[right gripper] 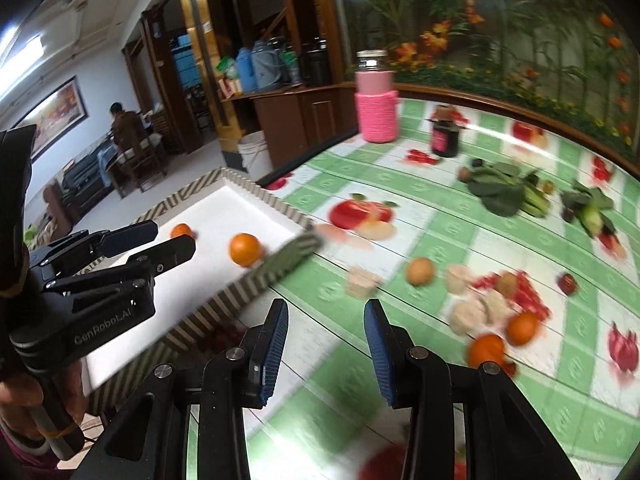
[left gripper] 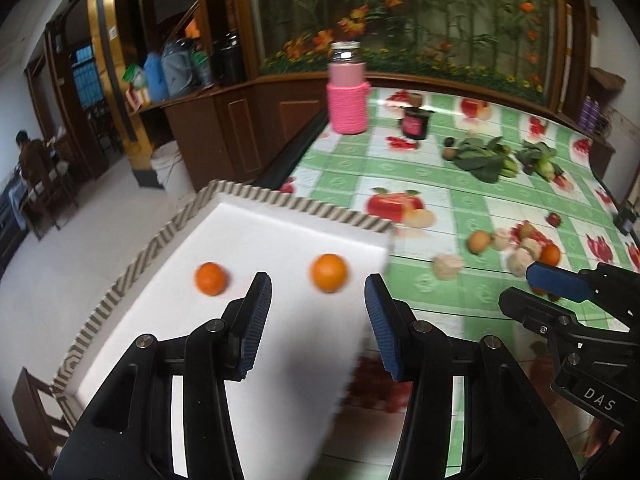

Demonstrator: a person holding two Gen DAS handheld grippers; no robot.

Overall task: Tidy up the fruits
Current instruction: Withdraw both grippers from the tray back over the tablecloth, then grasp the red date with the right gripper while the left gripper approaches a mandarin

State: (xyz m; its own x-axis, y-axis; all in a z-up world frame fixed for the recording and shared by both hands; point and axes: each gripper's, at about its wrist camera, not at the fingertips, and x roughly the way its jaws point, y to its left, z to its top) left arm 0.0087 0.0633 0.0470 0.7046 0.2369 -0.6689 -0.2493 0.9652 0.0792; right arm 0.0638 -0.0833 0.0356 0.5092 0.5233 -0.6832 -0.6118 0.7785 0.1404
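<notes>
A white foam tray with a striped rim (left gripper: 300, 204) (right gripper: 280, 264) sits at the table's left edge and holds two oranges (left gripper: 211, 278) (left gripper: 329, 273) (right gripper: 182, 231) (right gripper: 245, 249). My left gripper (left gripper: 318, 284) (right gripper: 172, 236) hovers over the tray, open, with nothing between its fingers. My right gripper (right gripper: 327, 308) (left gripper: 532, 284) is open and empty above the green checked cloth, just right of the tray. Two more oranges (right gripper: 522, 328) (right gripper: 486, 350) lie on the cloth to its right among pale lumps (right gripper: 468, 312) (left gripper: 448, 266). A brown egg-shaped item (right gripper: 420, 271) (left gripper: 479, 241) lies nearby.
A pink knit-sleeved bottle (left gripper: 347, 96) (right gripper: 376, 108) and a dark jar (left gripper: 416, 122) (right gripper: 444, 138) stand at the far side. Leafy greens (left gripper: 484, 158) (right gripper: 504, 196) lie behind the fruit. A small red fruit (right gripper: 568, 283) lies at the right. A person sits far off on the left.
</notes>
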